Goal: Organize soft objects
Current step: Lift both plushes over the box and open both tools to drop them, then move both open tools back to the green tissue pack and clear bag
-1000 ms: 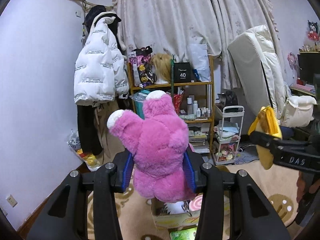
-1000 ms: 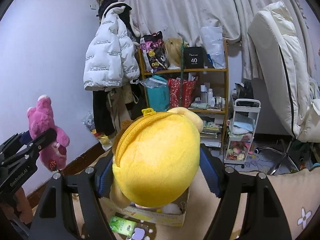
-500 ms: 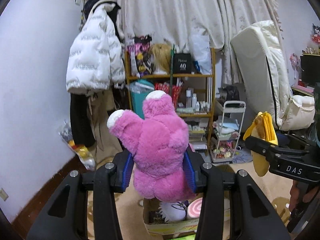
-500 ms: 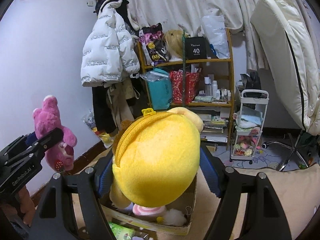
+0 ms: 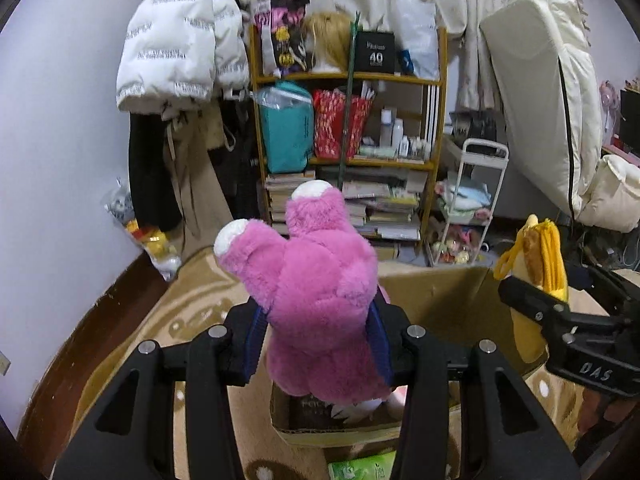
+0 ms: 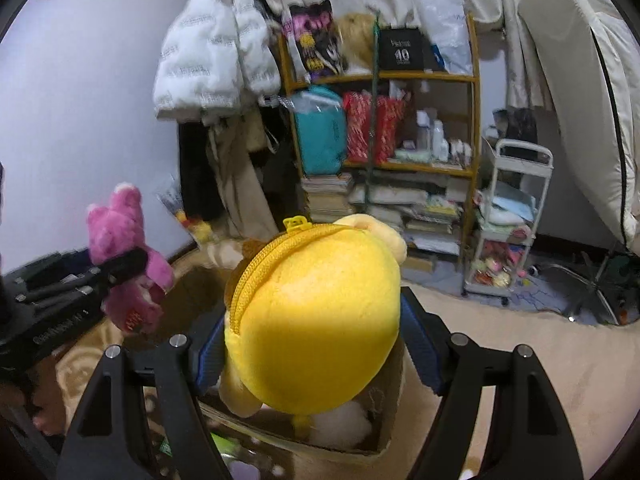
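My left gripper (image 5: 318,340) is shut on a pink plush bear (image 5: 316,296) and holds it above an open cardboard box (image 5: 436,292) on the rug. My right gripper (image 6: 316,344) is shut on a round yellow plush with a zipper (image 6: 316,320), held over the same box (image 6: 384,432). The box holds white and pink soft items (image 5: 356,410). The pink bear also shows at the left of the right wrist view (image 6: 128,276), and the yellow plush at the right of the left wrist view (image 5: 540,272).
A wooden shelf (image 5: 348,120) full of bags, books and bottles stands by the back wall, a white cart (image 5: 468,208) beside it. Coats (image 5: 180,40) hang at left. A cream mattress (image 5: 548,92) leans at right. A green packet (image 5: 360,468) lies before the box.
Both grippers have moved forward and tilted downward over the box, each still holding its plush. The box now shows larger and closer below them.
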`<state>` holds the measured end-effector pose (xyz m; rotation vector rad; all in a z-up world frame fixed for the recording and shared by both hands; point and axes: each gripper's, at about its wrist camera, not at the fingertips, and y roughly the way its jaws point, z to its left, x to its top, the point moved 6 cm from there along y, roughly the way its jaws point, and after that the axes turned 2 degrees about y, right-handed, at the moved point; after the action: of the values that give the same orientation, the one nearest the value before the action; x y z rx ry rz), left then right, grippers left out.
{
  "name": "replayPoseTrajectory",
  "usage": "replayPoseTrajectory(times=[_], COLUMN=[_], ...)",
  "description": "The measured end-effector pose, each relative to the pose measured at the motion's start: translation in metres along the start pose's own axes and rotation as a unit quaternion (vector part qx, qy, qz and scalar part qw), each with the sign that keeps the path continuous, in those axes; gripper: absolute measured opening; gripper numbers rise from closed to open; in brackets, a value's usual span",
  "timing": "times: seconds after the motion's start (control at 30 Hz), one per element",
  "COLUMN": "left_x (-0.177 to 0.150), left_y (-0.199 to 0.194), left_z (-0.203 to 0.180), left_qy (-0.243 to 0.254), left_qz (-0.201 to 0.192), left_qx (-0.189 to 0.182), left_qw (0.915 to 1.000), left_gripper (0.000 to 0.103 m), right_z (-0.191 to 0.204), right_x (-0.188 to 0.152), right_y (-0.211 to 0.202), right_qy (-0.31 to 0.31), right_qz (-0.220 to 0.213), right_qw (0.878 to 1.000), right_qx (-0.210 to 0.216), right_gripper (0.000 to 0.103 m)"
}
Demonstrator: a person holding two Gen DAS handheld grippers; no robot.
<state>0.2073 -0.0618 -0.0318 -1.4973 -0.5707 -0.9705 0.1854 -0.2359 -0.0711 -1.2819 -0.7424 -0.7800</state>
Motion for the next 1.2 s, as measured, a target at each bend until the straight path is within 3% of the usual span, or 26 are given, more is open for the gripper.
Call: replayPoseTrajectory(times=[0.2,0.4,0.47,0.57,0.73,0.9,1.0,1.2], left_x=[-0.012,-0.019,-0.021,-0.026,-0.027,-0.028,-0.030,-0.036], left_y=[0.011,0.016,0.018,0.021,0.016,0.006,-0.003,-0.025], left_z=[-0.004,-0.003,-0.002,-0.002,0.002,0.006,0.008,0.008], left_qy=[0.009,0.010,0.010,0.014,0.004,0.005,0.005,0.016], left_qz=[0.028,0.042,0.046,0.060,0.056,0.064,0.064,0.061], left_qx=[0.001,0.008,0.009,0.006,0.018,0.022,0.026,0.032], left_qw=[0.9996,0.9991,0.9989,0.9981,0.9982,0.9977,0.9976,0.9975], left_gripper=[0.047,0.050,0.058,0.062,0.076,0.078,0.090,0.091], right_z=[-0.012,-0.017,-0.017,-0.014,-0.011,-0.011,-0.010,-0.007], right_x=[-0.015,-0.020,-0.020,-0.023,-0.023,-0.025,-0.026,-0.027], right_y=[0.013,0.015,0.016,0.016,0.010,0.001,-0.006,-0.026], right_qy=[0.030,0.037,0.038,0.047,0.049,0.066,0.067,0.063], right_qz=[0.036,0.044,0.048,0.060,0.057,0.053,0.053,0.048], right_qw=[0.999,0.998,0.998,0.997,0.997,0.996,0.996,0.996], right_qx=[0.006,0.003,0.007,0.022,0.033,0.035,0.035,0.037], right_gripper=[0.082,0.084,0.085,0.088,0.099,0.103,0.103,0.103])
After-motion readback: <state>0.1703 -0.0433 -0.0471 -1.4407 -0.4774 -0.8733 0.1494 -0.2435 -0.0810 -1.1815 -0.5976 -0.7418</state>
